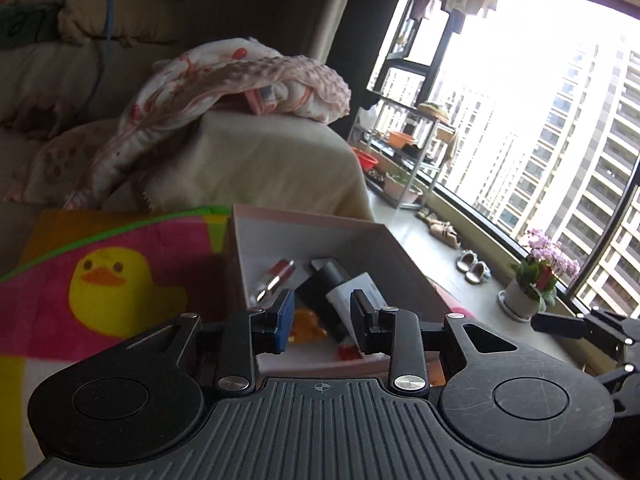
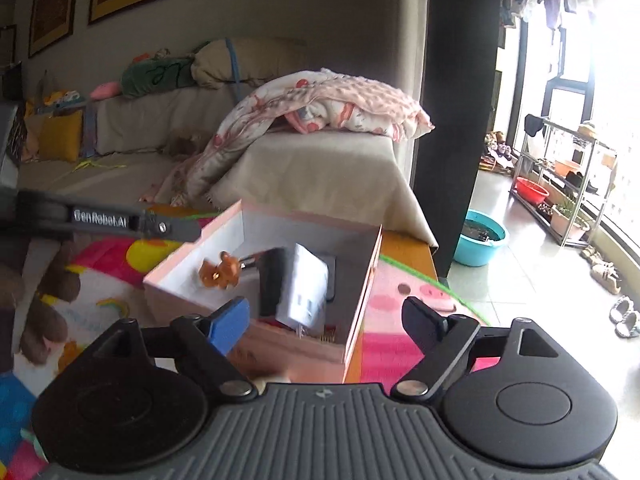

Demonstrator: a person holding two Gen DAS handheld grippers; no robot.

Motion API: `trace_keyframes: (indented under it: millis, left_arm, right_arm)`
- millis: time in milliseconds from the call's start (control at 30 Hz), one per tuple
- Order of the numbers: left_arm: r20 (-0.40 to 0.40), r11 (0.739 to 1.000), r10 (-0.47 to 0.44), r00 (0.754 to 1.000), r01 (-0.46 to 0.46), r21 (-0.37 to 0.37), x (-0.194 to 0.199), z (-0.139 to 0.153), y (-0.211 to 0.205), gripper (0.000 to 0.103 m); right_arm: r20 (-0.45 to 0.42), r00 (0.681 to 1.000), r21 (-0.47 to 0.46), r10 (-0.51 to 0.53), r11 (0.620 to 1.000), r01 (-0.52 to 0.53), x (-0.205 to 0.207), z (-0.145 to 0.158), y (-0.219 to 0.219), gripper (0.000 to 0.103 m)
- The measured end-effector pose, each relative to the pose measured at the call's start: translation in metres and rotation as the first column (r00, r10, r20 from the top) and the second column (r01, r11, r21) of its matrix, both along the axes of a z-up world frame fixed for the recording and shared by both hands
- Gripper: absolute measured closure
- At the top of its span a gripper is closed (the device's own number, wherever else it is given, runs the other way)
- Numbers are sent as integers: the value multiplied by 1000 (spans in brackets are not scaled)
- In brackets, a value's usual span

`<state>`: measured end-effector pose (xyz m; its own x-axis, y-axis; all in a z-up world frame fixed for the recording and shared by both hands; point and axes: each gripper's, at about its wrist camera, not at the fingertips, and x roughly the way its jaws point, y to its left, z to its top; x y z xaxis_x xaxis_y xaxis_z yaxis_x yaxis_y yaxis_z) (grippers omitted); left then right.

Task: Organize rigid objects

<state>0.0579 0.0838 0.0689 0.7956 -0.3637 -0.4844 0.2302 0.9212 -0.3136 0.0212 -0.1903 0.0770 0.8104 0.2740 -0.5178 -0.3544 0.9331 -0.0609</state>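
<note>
A pink open box point(image 1: 384, 236) point(image 2: 360, 276) with a white inside stands on the colourful duck mat. In it lie a red and silver lipstick tube point(image 1: 274, 278), a black and white tube point(image 1: 340, 292) point(image 2: 298, 284) and an orange toy figure point(image 1: 306, 326) point(image 2: 220, 272). My left gripper point(image 1: 320, 320) is open and empty, just above the box's near side. My right gripper point(image 2: 324, 320) is wide open and empty, over the box's near edge. The white tube is blurred in the right wrist view. The left gripper's body point(image 2: 100, 220) shows at the left there.
The duck mat point(image 1: 108, 280) covers the table. A sofa with a pink blanket point(image 2: 320, 108) stands behind. To the right are a potted flower point(image 1: 536, 276), a metal shelf rack point(image 2: 560, 184), a blue basin point(image 2: 480, 240) and the window.
</note>
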Motion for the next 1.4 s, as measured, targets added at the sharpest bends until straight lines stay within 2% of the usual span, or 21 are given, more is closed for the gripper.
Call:
trace_keyframes:
  millis: [100,233,400,467,567,733,867,1100,1200,1333,1367,1400]
  left_arm:
    - [-28,1000,20,999,-21,-21,-41,-13,14,69]
    - [-23,999,38,999,-38,28,-108,-23,26,69]
    - [-86,995,65,994,-59,74,-164,-36,38,69]
    - [-130,997,66,989,-61,46,-179,-41,42,69]
    - [-156,999,46,987,-46,-1,-196,-44,41,69]
    - [-155,999,32,987,-33,-4,-195,-49,25,69]
    - [-138,999,36,990,-30,44,-180,-55,7,69]
    - [-124,999,8,992,-4,32,-163,-66,-12,68]
    - [-115,999,13,993,-8,48,-160,-69,-15,67]
    - [-115,1000,11,993,-8,26,-160,-72,-11,67]
    - [-115,1000,11,993,-8,20,-161,-72,-10,67]
    - [-116,1000,12,993,-10,14,-161,-72,-8,67]
  right_arm:
    - [-12,999,-108,42,993,-43,-35,-33,3,16]
    - [-33,996,-189,87,978,-92,-77,-66,9,16]
    - [-31,989,-169,142,975,-145,-106,-70,18,16]
    - [-17,989,-159,144,977,-145,-107,-66,22,16]
    - [-26,990,-131,138,981,-140,-101,-62,28,15]
    - [-98,992,-38,74,996,-78,-74,-57,30,15]
    - [-157,986,66,54,997,-44,-54,-49,27,15]
    - [-115,992,-39,49,998,-54,-39,-53,37,15]
    - [-97,995,-48,10,999,-15,-20,-53,37,15]
    - [-115,993,-44,-3,999,-2,10,-56,46,15]
    - [-128,992,-44,-5,999,0,16,-59,49,16]
    - [-140,990,-43,-6,999,0,20,-62,52,25]
